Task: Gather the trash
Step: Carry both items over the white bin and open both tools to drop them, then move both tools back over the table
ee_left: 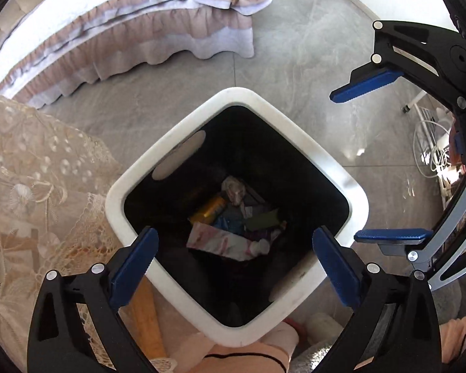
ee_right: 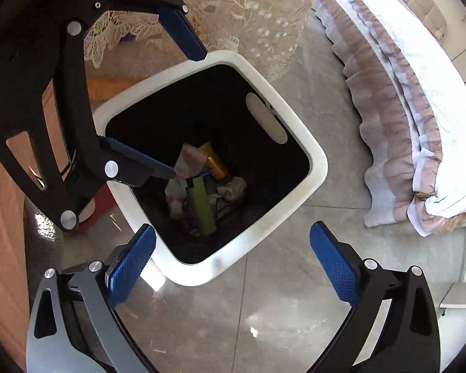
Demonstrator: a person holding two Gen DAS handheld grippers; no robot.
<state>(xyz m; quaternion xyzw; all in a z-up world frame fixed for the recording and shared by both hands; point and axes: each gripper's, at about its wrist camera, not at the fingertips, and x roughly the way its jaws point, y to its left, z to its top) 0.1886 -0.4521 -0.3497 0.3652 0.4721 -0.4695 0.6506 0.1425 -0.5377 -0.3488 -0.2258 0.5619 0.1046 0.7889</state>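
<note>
A white bin (ee_left: 239,97) with a black inside stands on the grey floor, seen from above. At its bottom lie a pink-and-white packet (ee_left: 220,240), a yellow wrapper (ee_left: 209,209), a crumpled paper ball (ee_left: 233,188) and a green piece (ee_left: 261,221). My left gripper (ee_left: 233,264) hangs open over the bin's near corner, nothing between its blue pads. The right gripper (ee_left: 344,166) stands open beside the bin's right side. In the right wrist view the bin (ee_right: 318,161) holds the green piece (ee_right: 202,208) and the packet (ee_right: 186,161). There the right gripper (ee_right: 233,248) is open and empty, and the left gripper (ee_right: 186,115) is open above the bin.
A bed with a frilled pink skirt (ee_left: 139,31) runs along the far side. A lace cloth (ee_left: 31,186) hangs close against the bin's left. A white wire rack with cables (ee_left: 428,143) stands at the right. Wooden furniture (ee_right: 3,233) borders the right wrist view's left edge.
</note>
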